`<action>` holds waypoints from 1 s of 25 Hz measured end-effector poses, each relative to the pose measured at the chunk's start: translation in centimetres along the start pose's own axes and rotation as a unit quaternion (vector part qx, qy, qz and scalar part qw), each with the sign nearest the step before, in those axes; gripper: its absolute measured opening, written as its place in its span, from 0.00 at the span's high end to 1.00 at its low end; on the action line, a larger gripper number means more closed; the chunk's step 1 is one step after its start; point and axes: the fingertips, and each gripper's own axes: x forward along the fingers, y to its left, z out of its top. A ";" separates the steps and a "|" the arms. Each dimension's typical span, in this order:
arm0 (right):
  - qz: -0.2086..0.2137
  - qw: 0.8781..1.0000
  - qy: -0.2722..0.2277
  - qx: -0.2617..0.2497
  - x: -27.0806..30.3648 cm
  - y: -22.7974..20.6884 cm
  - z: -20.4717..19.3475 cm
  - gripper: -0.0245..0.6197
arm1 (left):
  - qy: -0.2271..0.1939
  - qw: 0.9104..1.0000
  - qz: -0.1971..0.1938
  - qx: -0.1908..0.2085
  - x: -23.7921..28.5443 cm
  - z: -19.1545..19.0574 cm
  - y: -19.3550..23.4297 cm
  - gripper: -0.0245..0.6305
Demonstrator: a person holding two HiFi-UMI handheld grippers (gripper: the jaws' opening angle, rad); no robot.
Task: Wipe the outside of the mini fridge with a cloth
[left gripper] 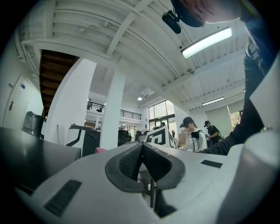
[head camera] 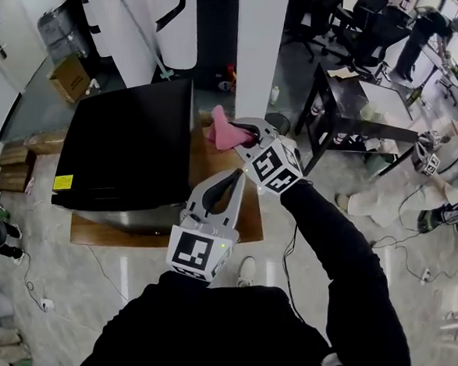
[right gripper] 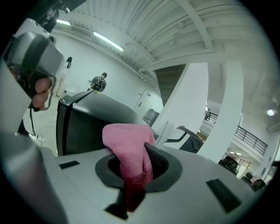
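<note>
The black mini fridge [head camera: 126, 144] stands on a low wooden platform [head camera: 248, 217], its glossy top facing up. A pink cloth [head camera: 219, 127] hangs at the fridge's right side near the top edge, and my right gripper [head camera: 237, 130] is shut on it. In the right gripper view the cloth [right gripper: 130, 151] bulges out of the jaws with the fridge [right gripper: 89, 120] just behind. My left gripper [head camera: 236, 176] is shut with nothing in it, held below the right one and off the fridge's right side. Its view shows the fridge top [left gripper: 33, 157] at the left.
A white column [head camera: 259, 47] rises right behind the fridge. A black desk [head camera: 359, 109] stands to the right, with people further back. A cardboard box [head camera: 68, 77] lies at the far left. Cables [head camera: 412, 246] trail over the floor on the right.
</note>
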 end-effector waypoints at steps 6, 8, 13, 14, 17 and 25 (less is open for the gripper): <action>0.030 0.995 0.019 -0.089 6.9 -1.2 -3.4 0.87 | 0.031 0.998 0.061 -0.002 3.0 -6.2 1.7 0.95; 0.039 0.992 0.024 -0.119 9.1 -1.4 -4.0 0.87 | 0.034 0.997 0.075 -0.009 3.6 -7.7 2.5 0.95; 0.059 0.985 0.020 -0.159 13.6 -0.6 -4.7 0.87 | 0.009 0.997 0.076 -0.015 3.6 -10.9 2.9 0.95; 0.061 0.984 0.019 -0.166 14.4 -0.3 -4.8 0.87 | 0.012 0.997 0.078 -0.018 3.5 -11.5 3.0 0.95; 0.070 0.981 0.016 -0.183 16.1 0.3 -5.2 0.87 | 0.018 0.996 0.085 -0.029 3.6 -13.3 3.3 0.95; 0.053 0.975 0.017 -0.216 17.9 1.5 -7.9 0.87 | 0.022 0.993 0.112 -0.031 3.3 -17.3 5.0 0.95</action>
